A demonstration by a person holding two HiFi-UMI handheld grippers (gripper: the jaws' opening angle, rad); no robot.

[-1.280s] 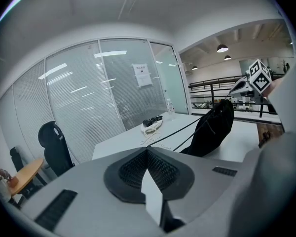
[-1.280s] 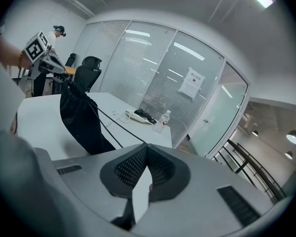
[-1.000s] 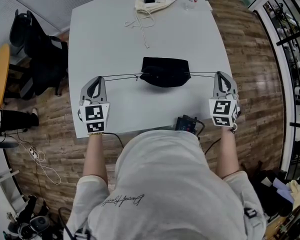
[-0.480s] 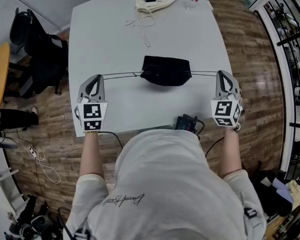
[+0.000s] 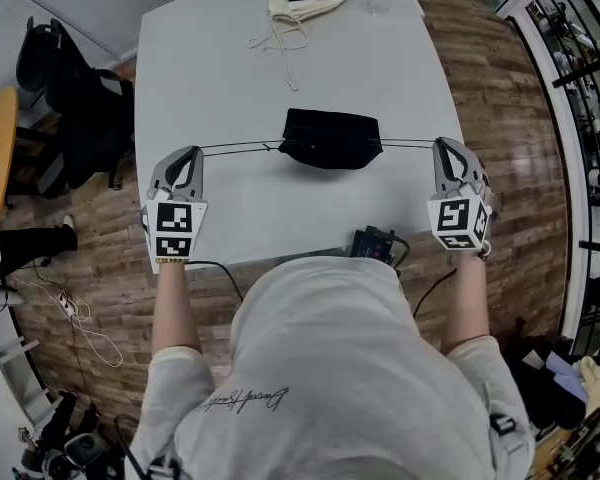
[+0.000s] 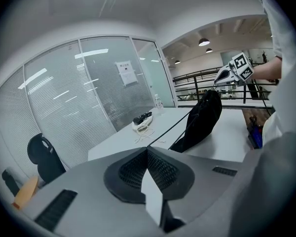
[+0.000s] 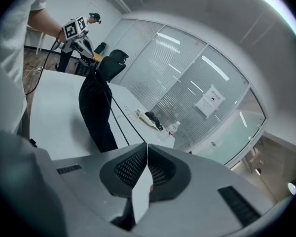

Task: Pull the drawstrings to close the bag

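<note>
Above the white table [image 5: 220, 78]: a black bag [image 5: 331, 140] strung between two claws.
The left claw [image 5: 194, 155] and right claw [image 5: 443, 148] each pinch a taut drawstring [image 5: 240, 149]; the bag stands mid-table between them.

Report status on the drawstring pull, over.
Left gripper shut on left drawstring; right gripper shut on right drawstring. Black bag between them, strings taut. Nothing across the strings.
</note>
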